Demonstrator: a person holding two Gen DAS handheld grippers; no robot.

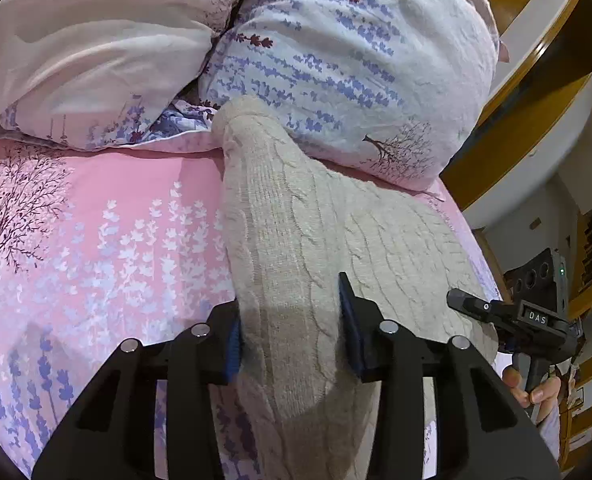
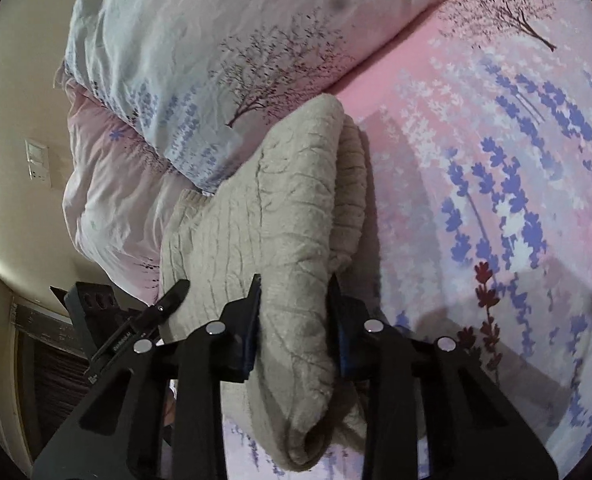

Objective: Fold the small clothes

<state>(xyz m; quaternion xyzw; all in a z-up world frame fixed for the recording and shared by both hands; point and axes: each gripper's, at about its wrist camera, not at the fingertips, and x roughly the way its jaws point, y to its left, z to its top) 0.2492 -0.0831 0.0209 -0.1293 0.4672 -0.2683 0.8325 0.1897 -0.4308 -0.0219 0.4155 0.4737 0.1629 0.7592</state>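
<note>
My left tongs [image 1: 292, 320] and right tongs [image 2: 294, 312] both clamp the beige sweater [image 1: 296, 220], lifted over the pink bedsheet [image 1: 96, 220] near the pillows [image 1: 336, 60]; it looks part-folded; laying flat remains.

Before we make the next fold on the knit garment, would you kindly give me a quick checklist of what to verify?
1. Left hand-held gripper pinches the beige knit garment: ok.
2. Right hand-held gripper pinches a folded bundle of it: ok.
3. Garment's far end rests against the floral pillow, not free: not ok.
4. Pink bedsheet beside the garment has open room for laying it down: ok.
5. Layers aligned inside the fold: cannot tell.
</note>
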